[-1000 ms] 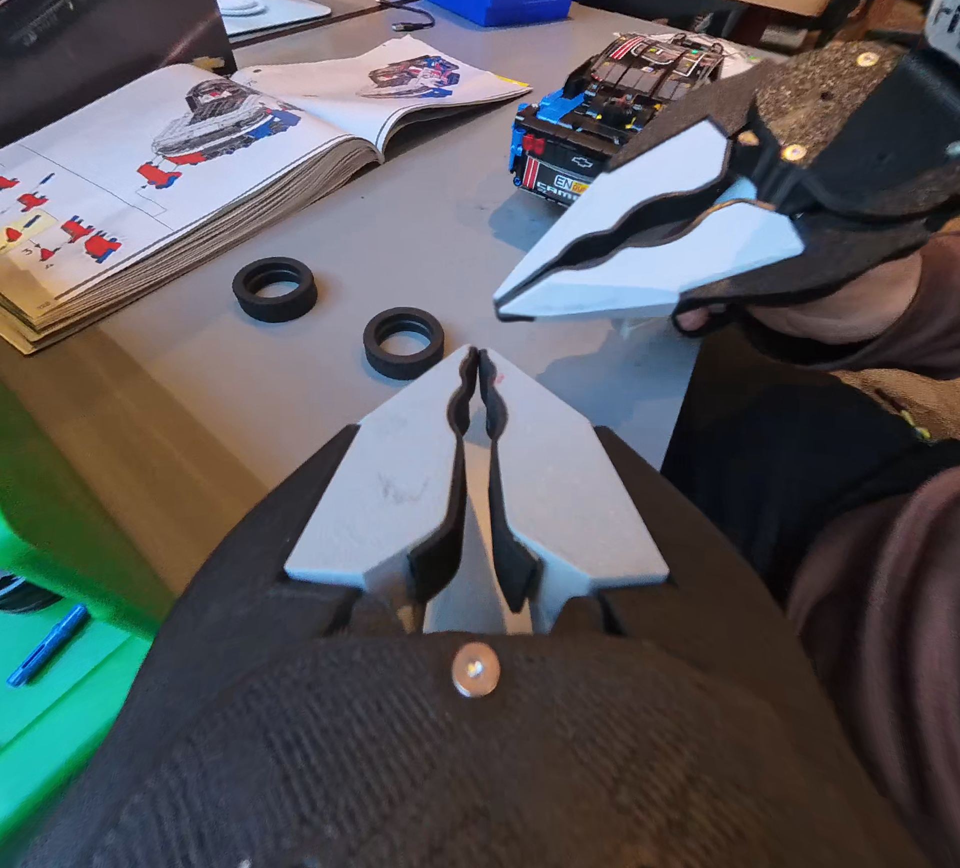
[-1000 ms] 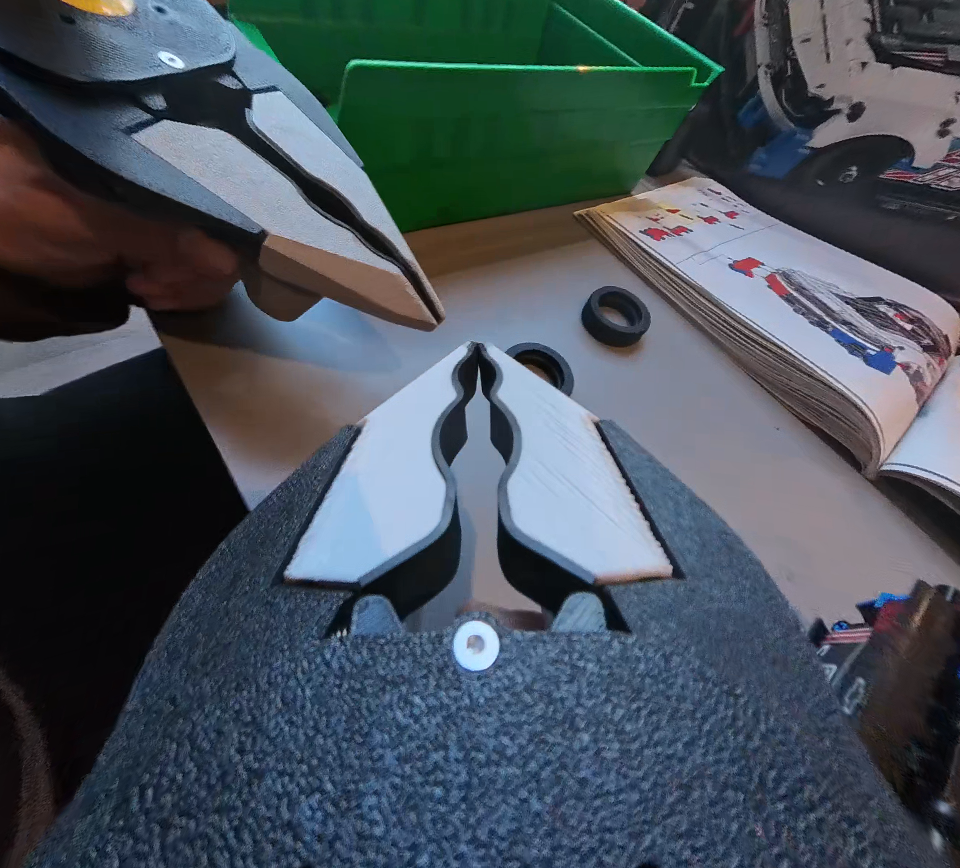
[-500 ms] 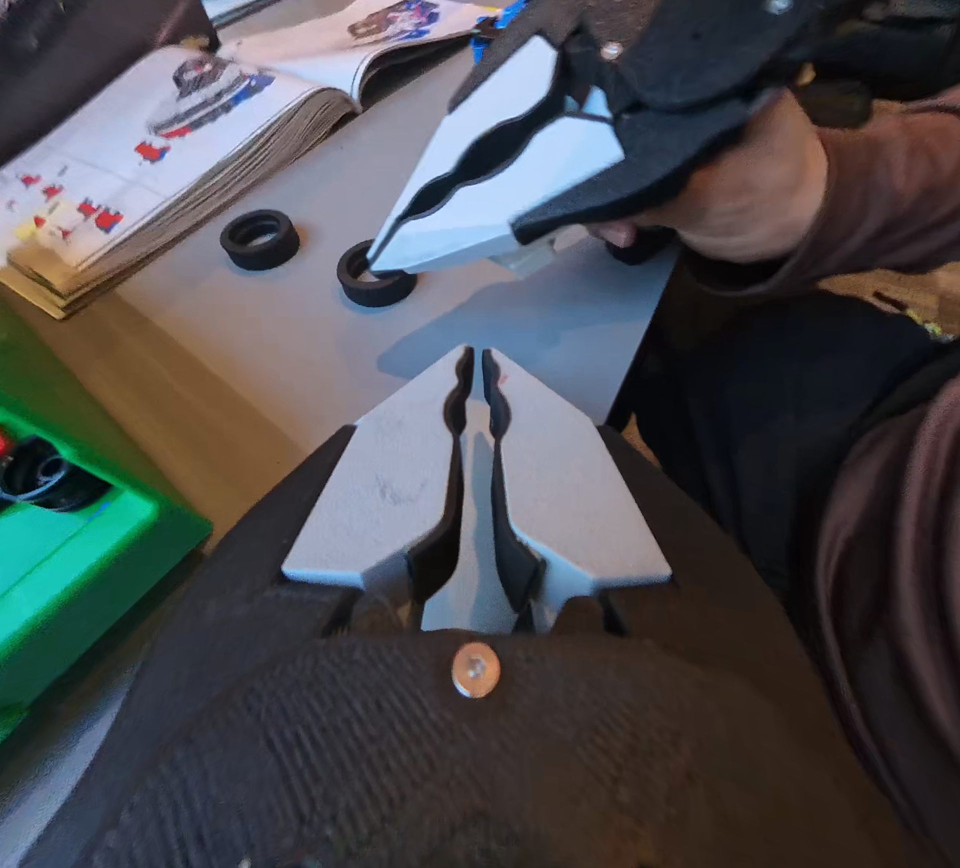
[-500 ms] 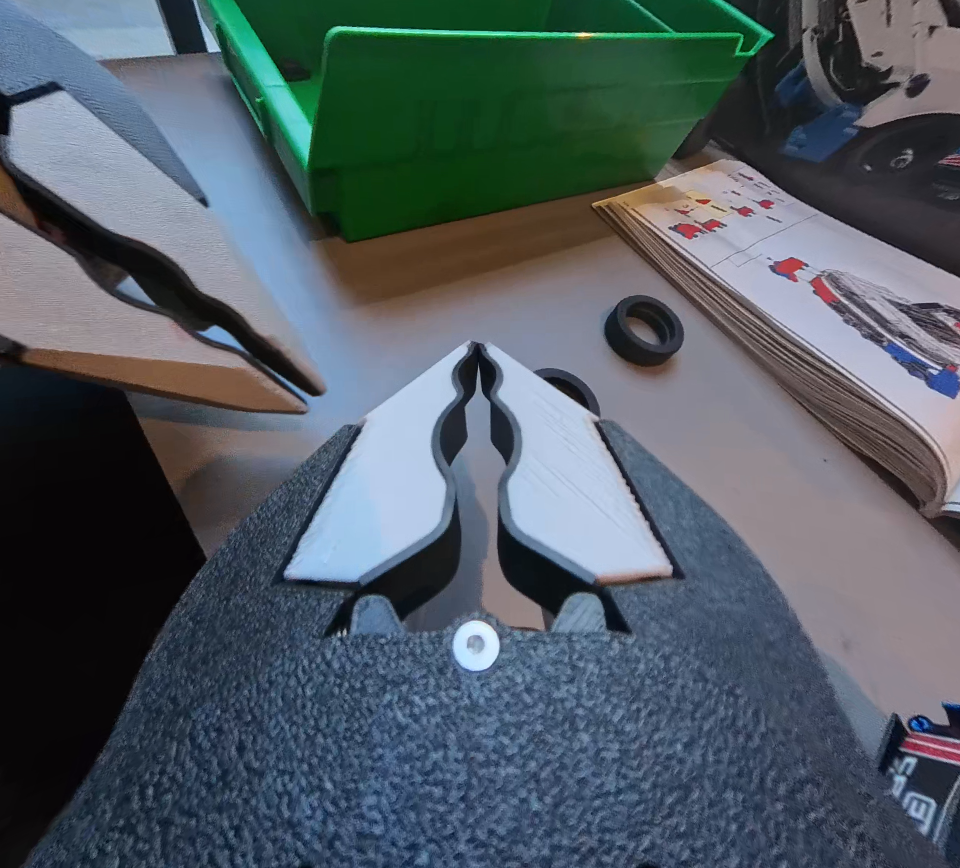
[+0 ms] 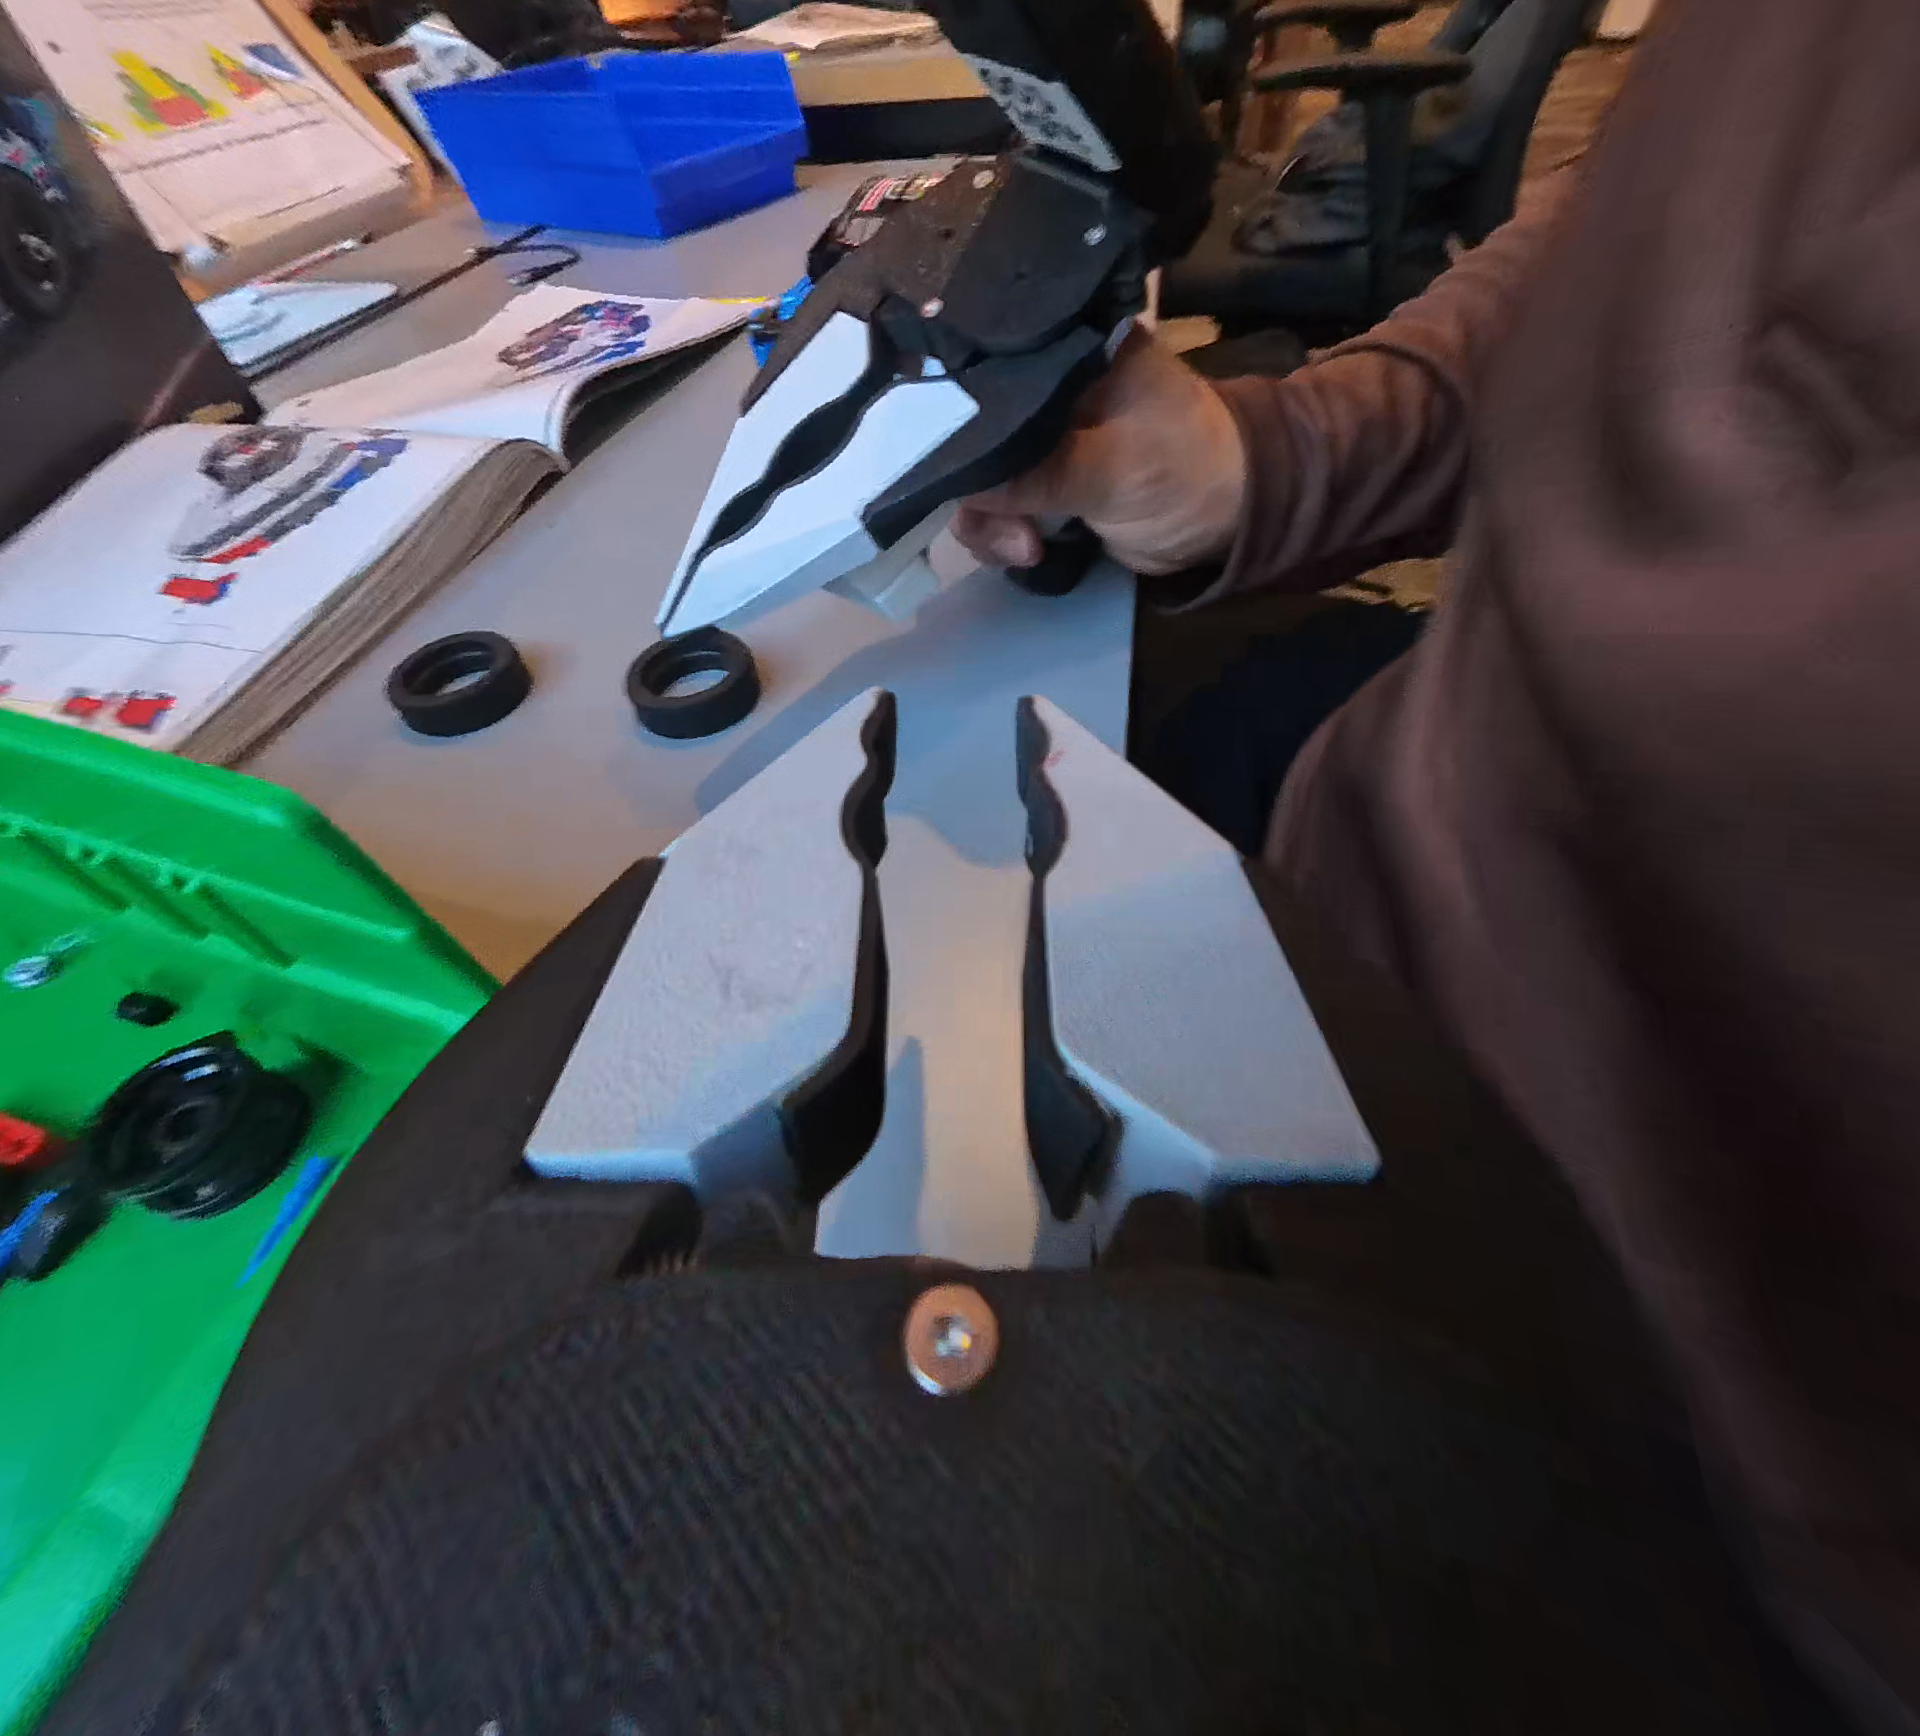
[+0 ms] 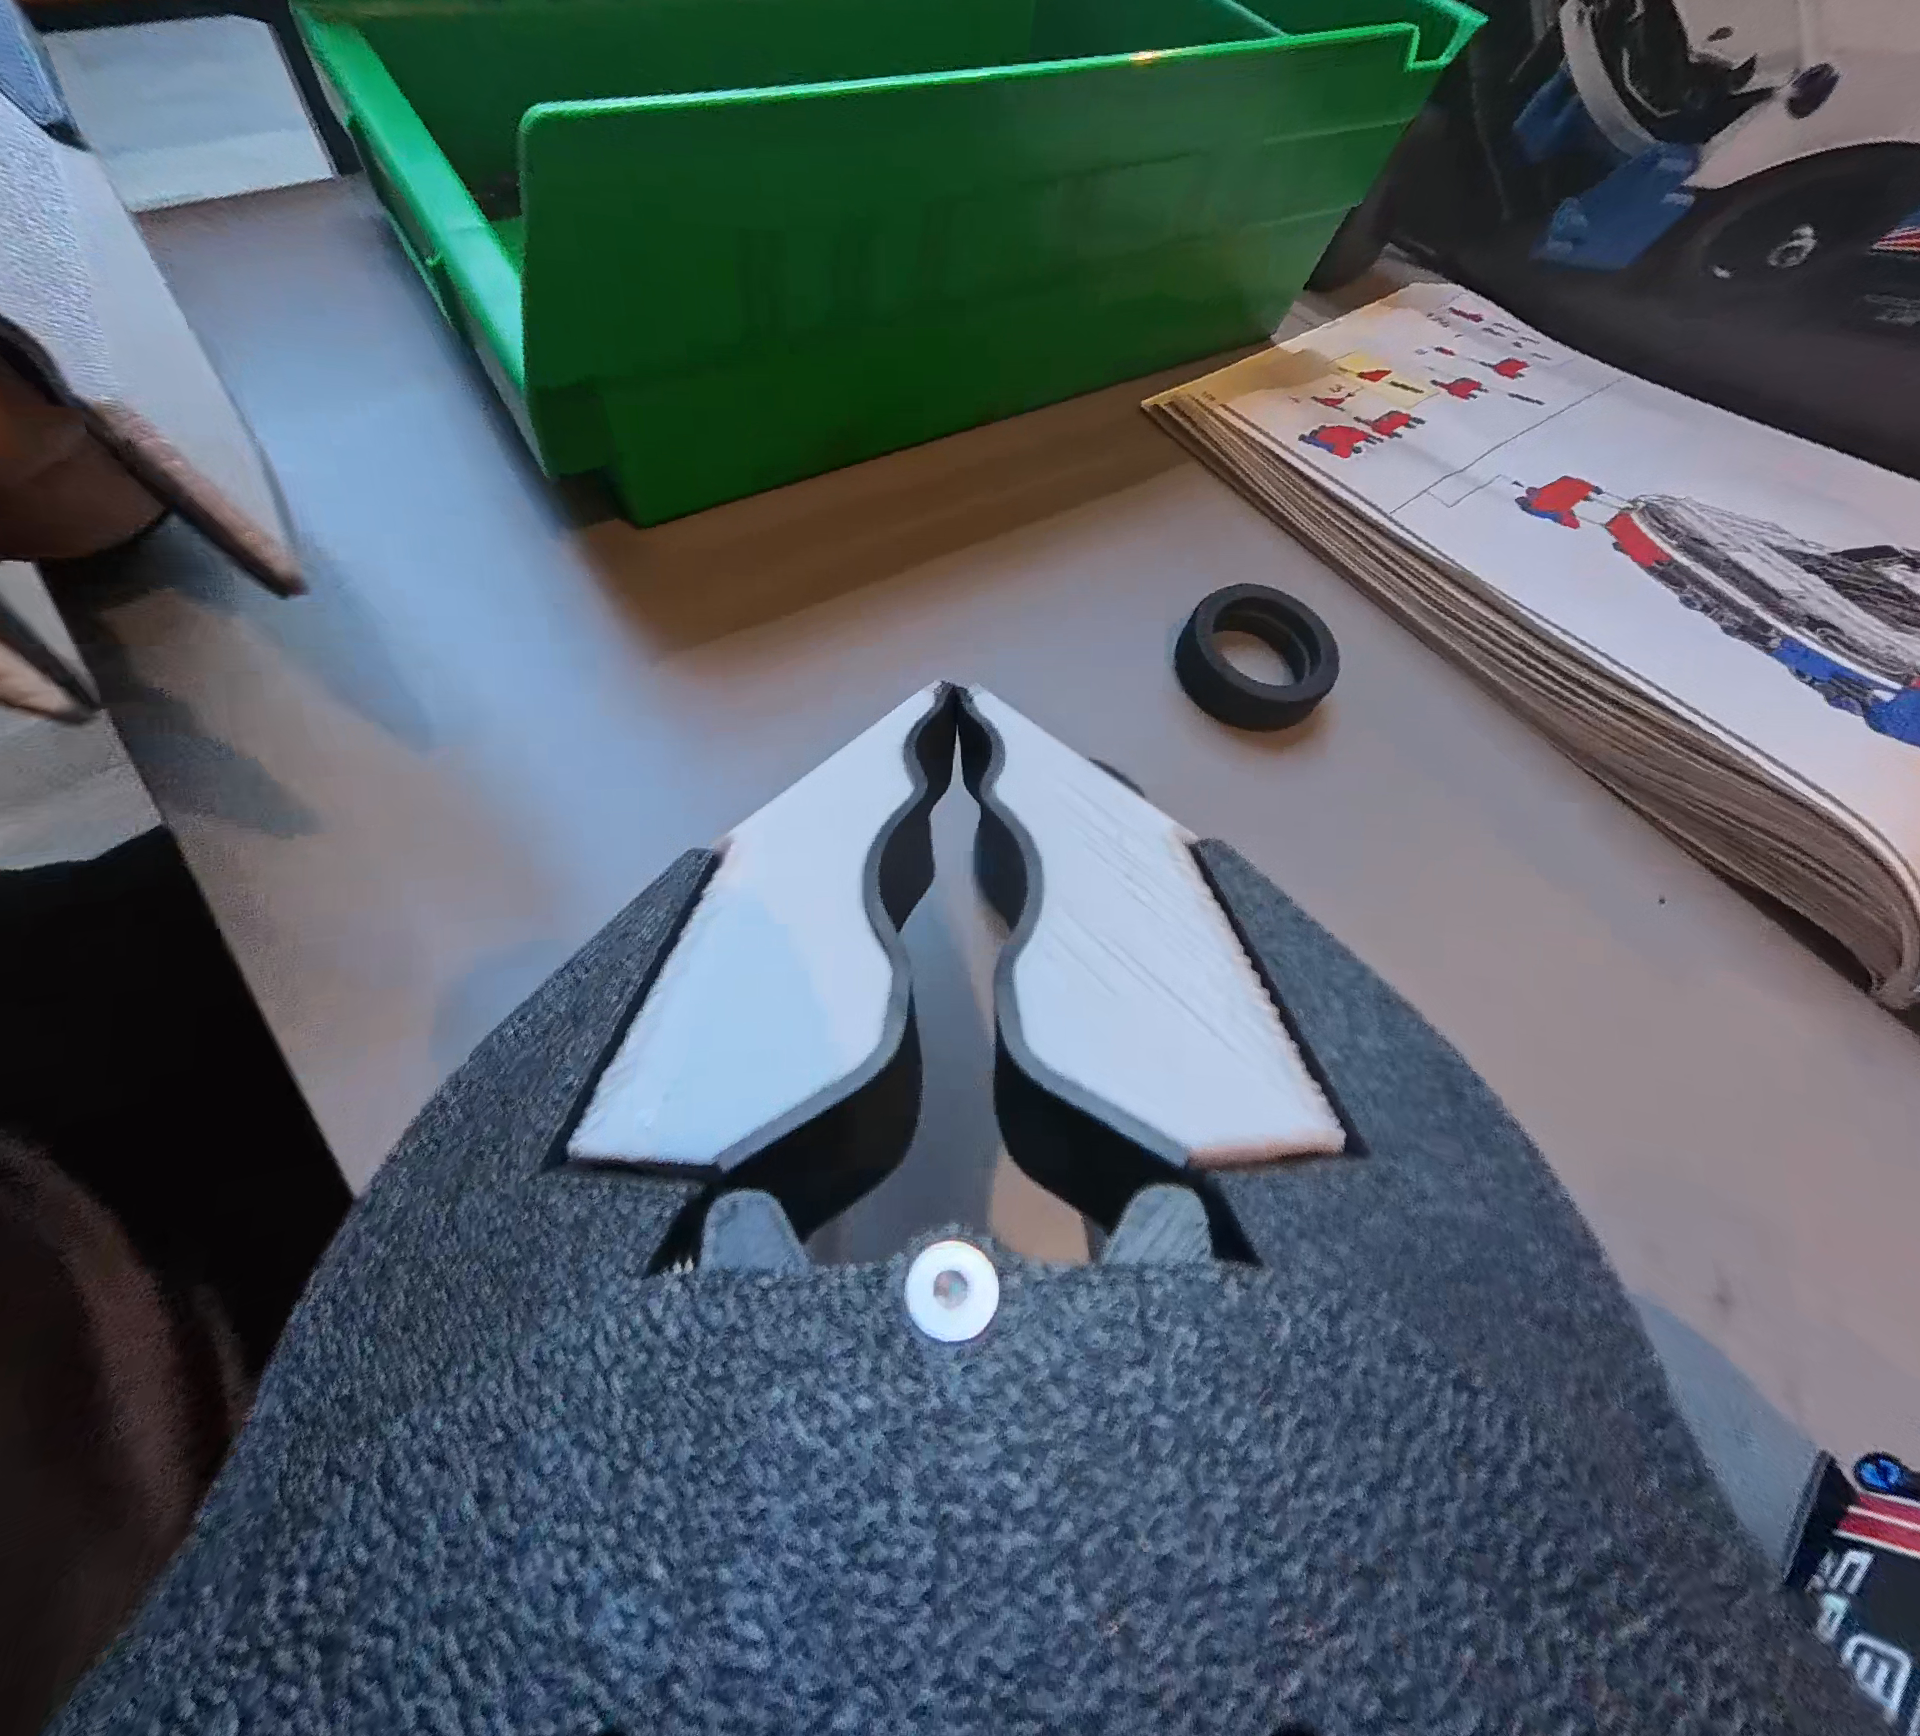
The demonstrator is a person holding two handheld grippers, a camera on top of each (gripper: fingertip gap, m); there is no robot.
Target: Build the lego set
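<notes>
Two black rubber tyres lie flat on the grey worktop, side by side but apart, just off the edge of the open instruction booklet. Far tyre sits nearer the booklet; near tyre is right under the tip of the right claw. That claw is pressed together, fingertips meeting, nothing between them, angled down at the near tyre; touching or just above it, cannot tell. In the right wrist view the right claw hides most of that tyre, only a dark sliver shows beside the fingers; the other tyre lies clear to the right, near the booklet.

Left claw is spread, empty, held above the worktop's near edge, pointing toward the tyres, well short of them. Green bin at left, just beside the left claw, holds a black wheel hub and small red and blue pieces, blurred. Same green bin stands behind the tyres in the right view. Blue bin at the back of the worktop. A corner of the built lego car shows lower right.
</notes>
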